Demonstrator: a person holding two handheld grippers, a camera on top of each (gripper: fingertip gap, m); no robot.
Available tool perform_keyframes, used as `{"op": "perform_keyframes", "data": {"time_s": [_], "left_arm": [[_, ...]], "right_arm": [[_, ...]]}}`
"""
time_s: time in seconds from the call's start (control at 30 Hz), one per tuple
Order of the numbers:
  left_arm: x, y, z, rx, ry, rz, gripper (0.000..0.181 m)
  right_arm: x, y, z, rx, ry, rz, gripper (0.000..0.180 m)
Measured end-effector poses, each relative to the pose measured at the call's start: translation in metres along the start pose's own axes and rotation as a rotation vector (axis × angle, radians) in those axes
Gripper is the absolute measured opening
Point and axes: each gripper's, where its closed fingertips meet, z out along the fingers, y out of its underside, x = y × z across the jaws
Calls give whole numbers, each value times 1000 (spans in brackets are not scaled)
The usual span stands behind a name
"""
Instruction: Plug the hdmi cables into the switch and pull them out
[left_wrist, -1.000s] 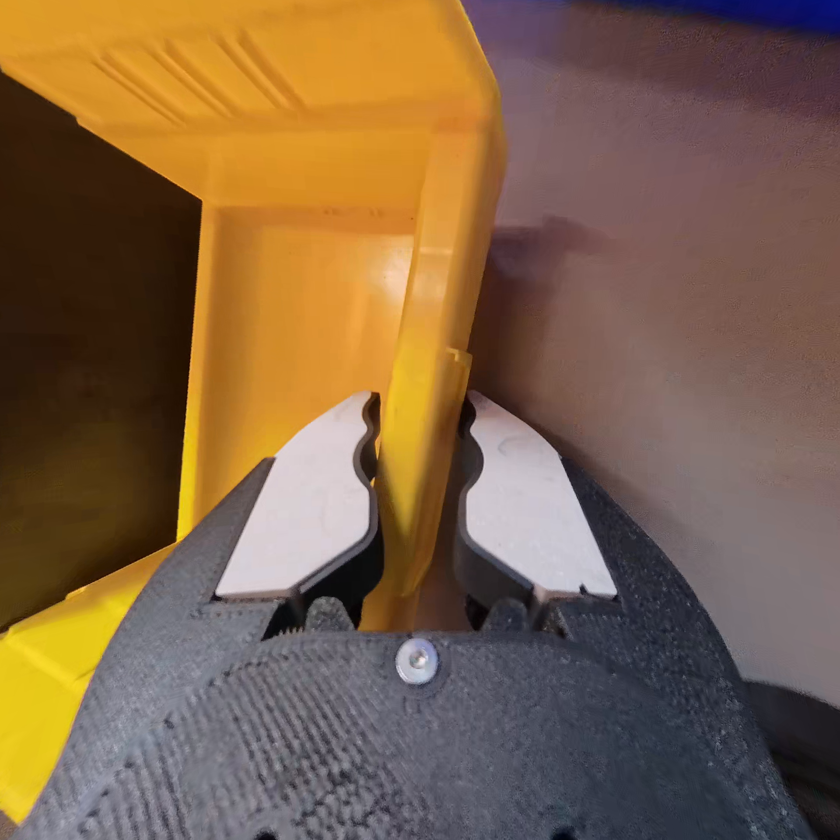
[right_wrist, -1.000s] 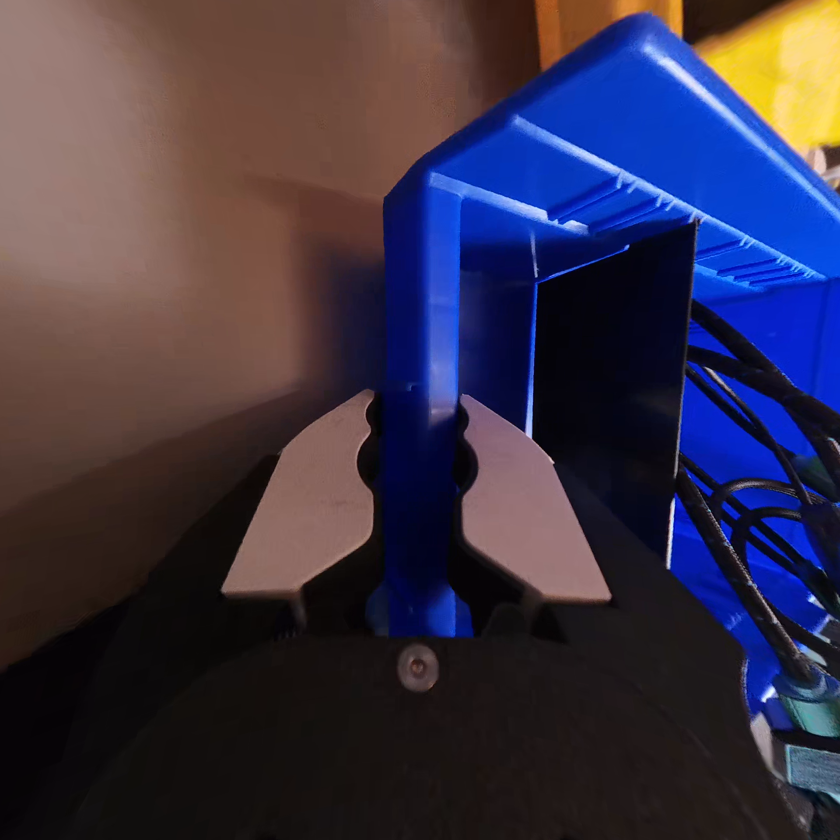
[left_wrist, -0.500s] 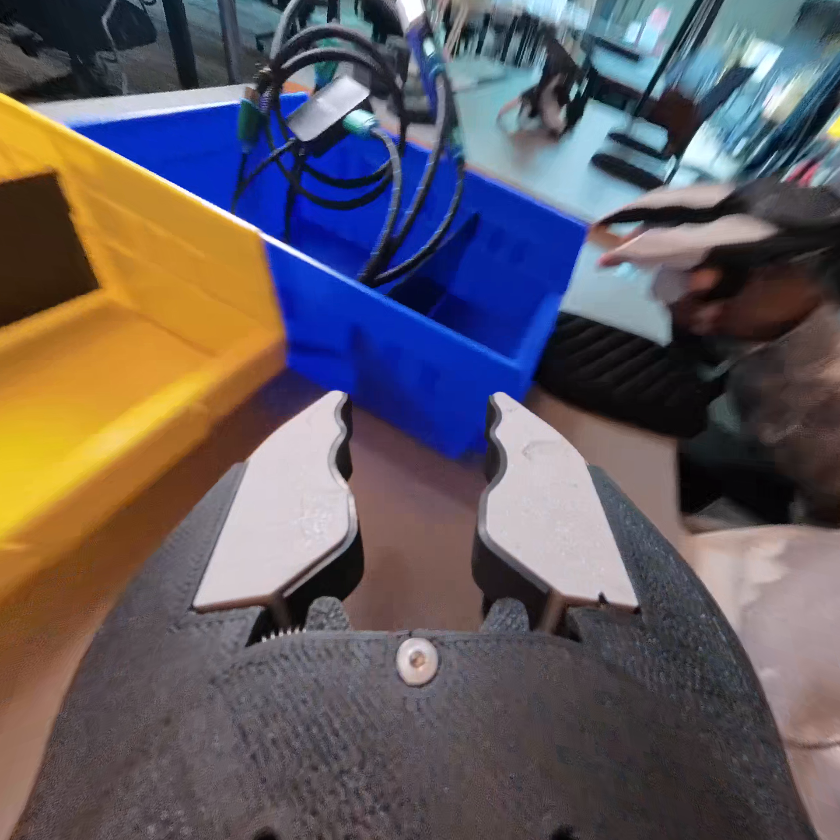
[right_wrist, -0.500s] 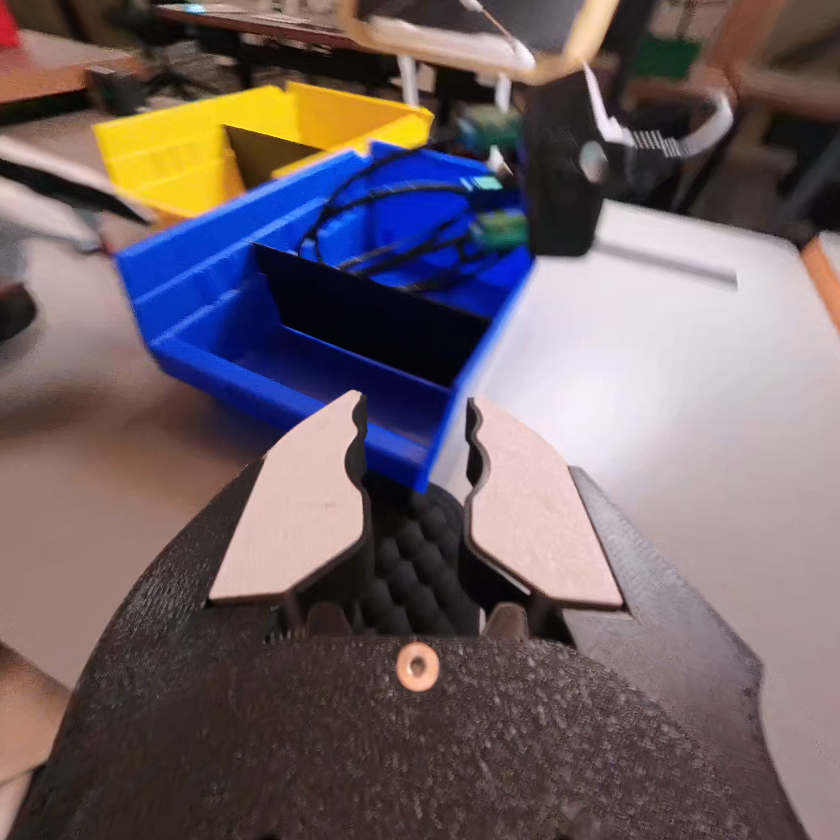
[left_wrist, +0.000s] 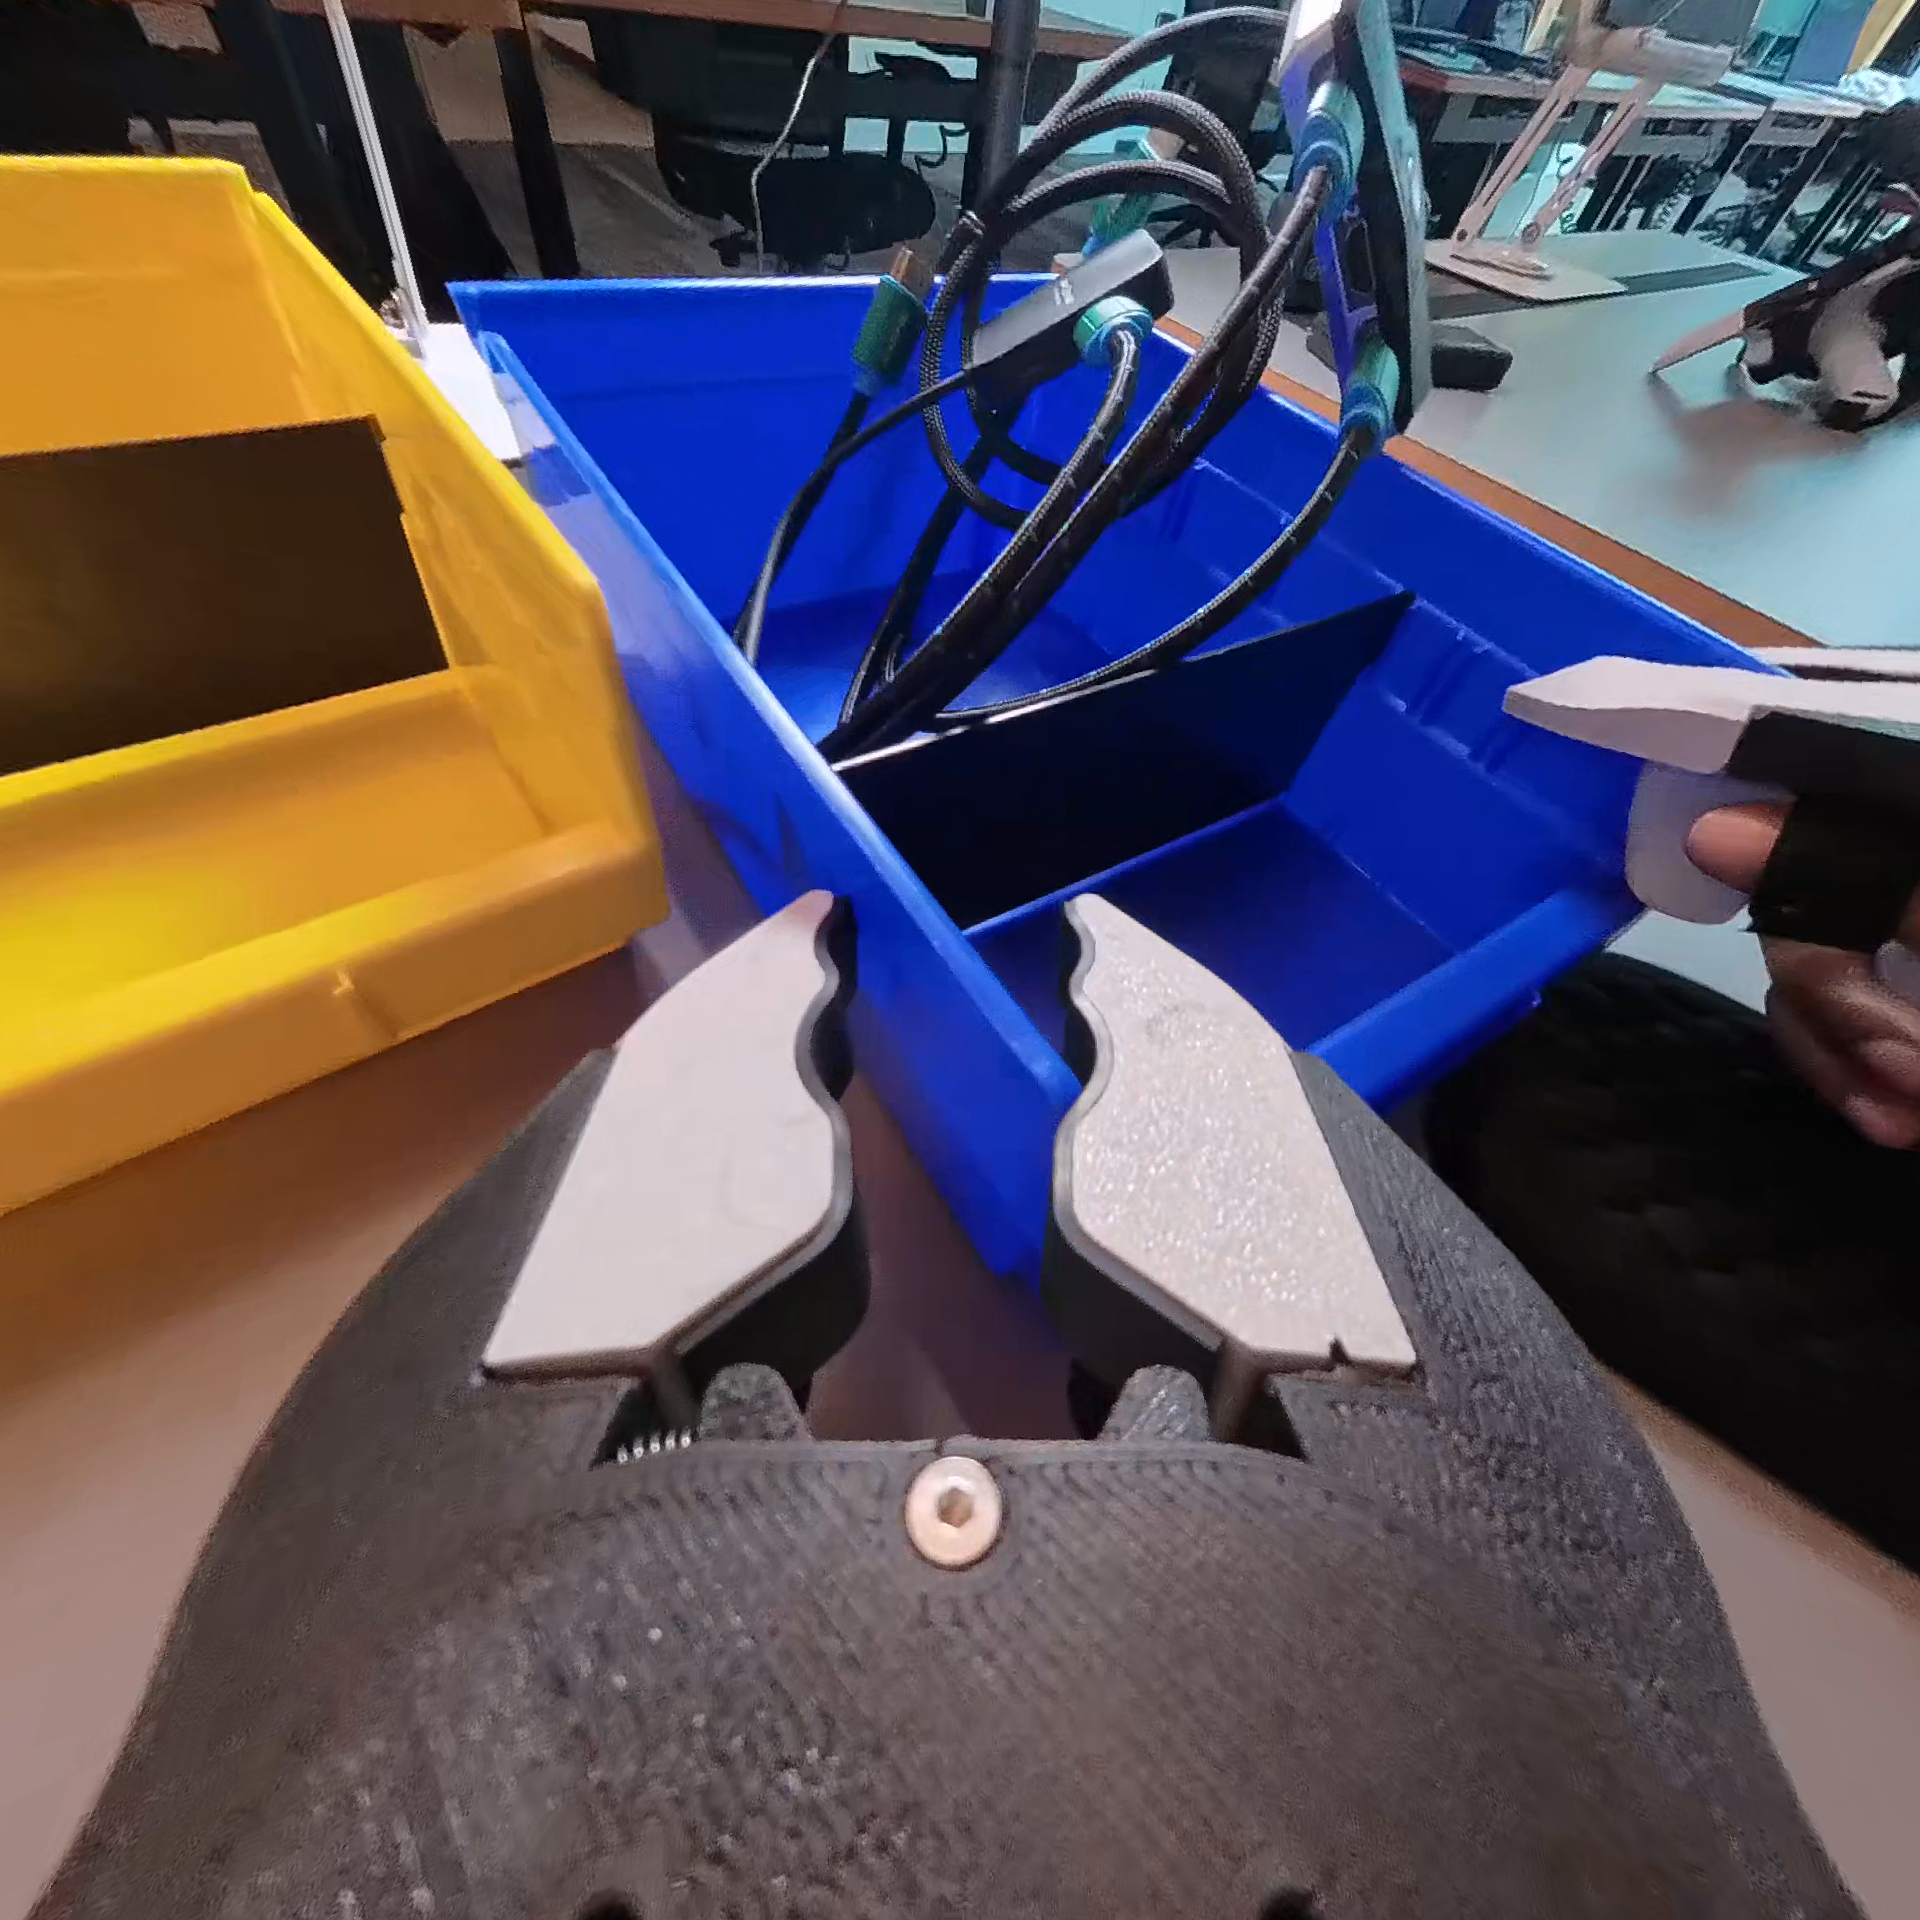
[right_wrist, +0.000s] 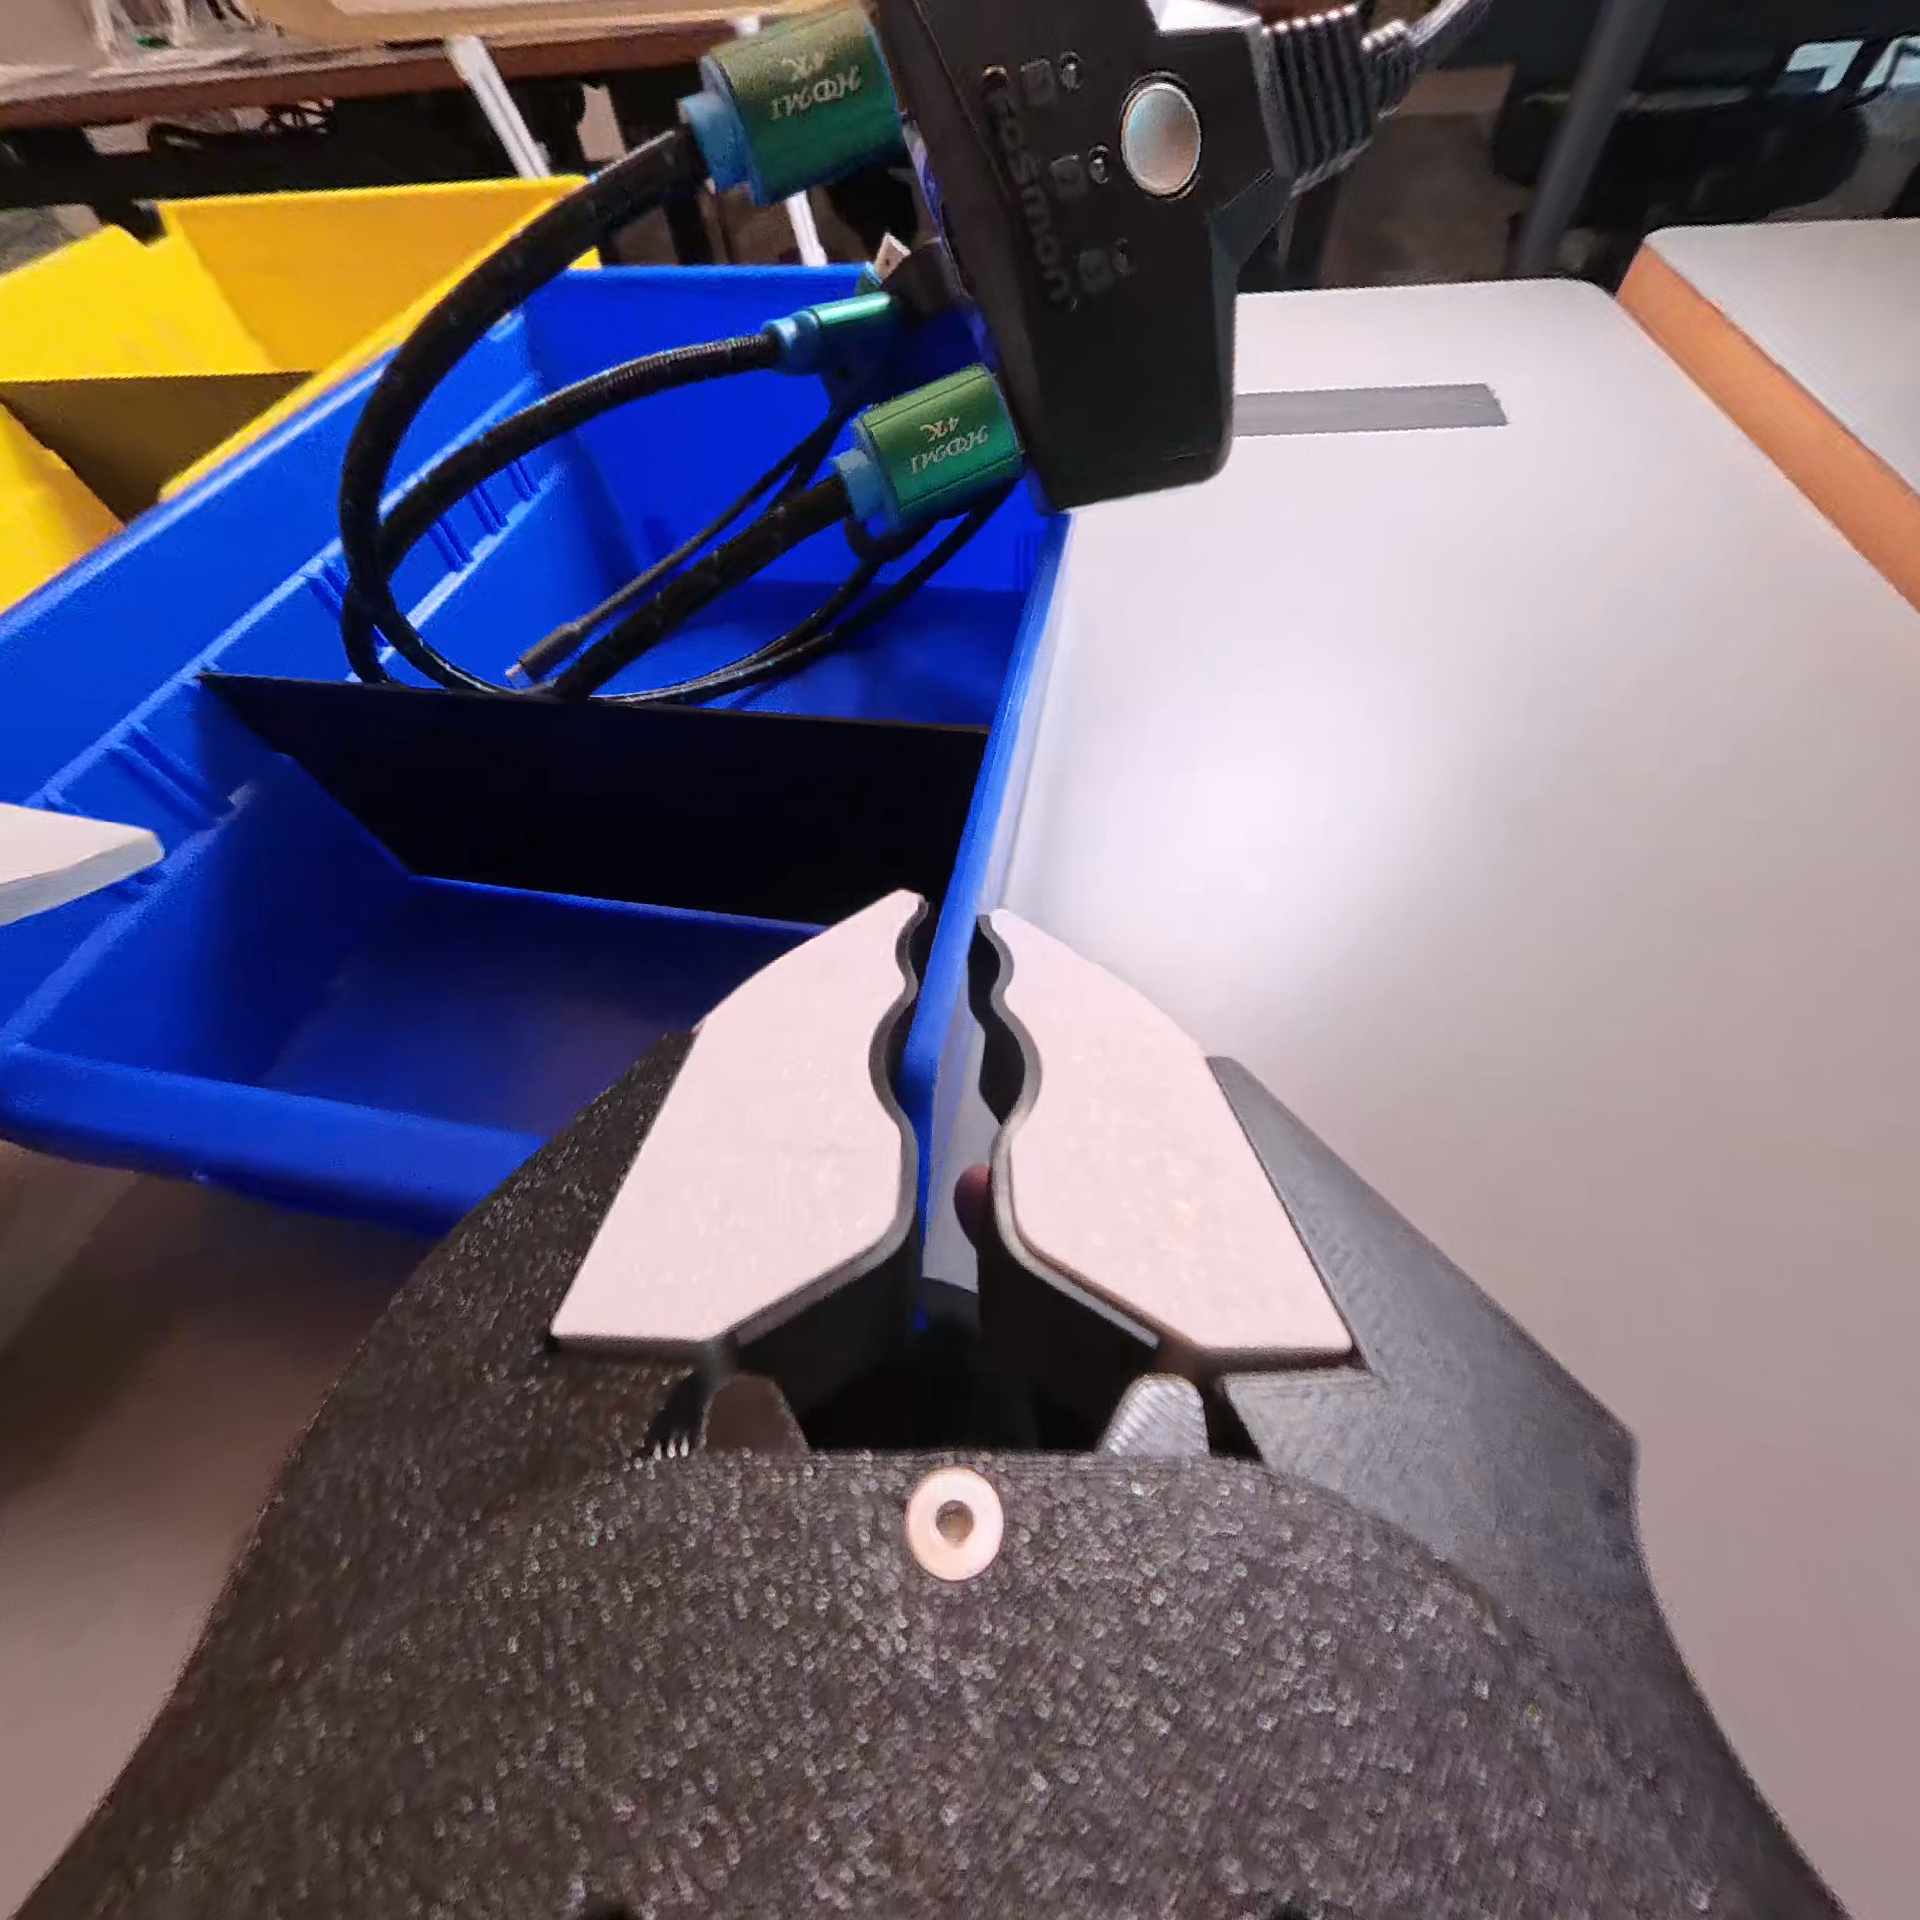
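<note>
Grey table (right_wrist: 1455, 727) bearing a blue bin (right_wrist: 208, 1091), a yellow bin (left_wrist: 312, 935) just beside it, and a black textured mat (left_wrist: 1662, 1195).

Each hand-held gripper (left_wrist: 948, 925) (right_wrist: 951, 920) has a textured black body, grey fingers (left_wrist: 686, 1153) and a silver screw (left_wrist: 953, 1512).

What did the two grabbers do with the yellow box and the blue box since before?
The left gripper let go of the yellow bin wall and now straddles the blue bin left wall, open. The right gripper released the blue bin, then closed around its right wall again. The cables and switch stayed put.
</note>
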Motion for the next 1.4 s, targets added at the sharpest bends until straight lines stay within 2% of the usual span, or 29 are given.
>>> {"op": "perform_keyframes", "data": {"time_s": [0.03, 0.17, 0.33, 0.53, 0.7, 0.87, 1.07, 1.2, 1.4], "left_arm": [[1, -3, 2, -3, -2, 3, 36], [13, -37, -5, 57, -7, 91, 30], [11, -103, -39, 164, -18, 135, 27], [-39, -175, -122, 324, -150, 130, 25], [-101, -194, -201, 392, -322, 103, 24], [-171, -167, -263, 370, -489, 37, 22], [-251, -103, -299, 311, -656, -100, 19], [-289, -58, -301, 275, -684, -173, 17], [-315, 5, -261, 242, -578, -295, 17]], "right_arm": [[2, -1, -3, 5, 7, 15, 6], [7, -17, -24, 70, 54, 36, 6], [-21, -89, -56, 192, 23, -22, 9], [-108, -180, -70, 328, -119, -130, 12], [-203, -212, -53, 356, -286, -181, 12], [-296, -191, -21, 289, -457, -189, 14], [-381, -134, 31, 183, -576, -151, 15], [-409, -95, 55, 128, -595, -156, 16], [-399, -51, 79, 76, -530, -181, 18]]}}
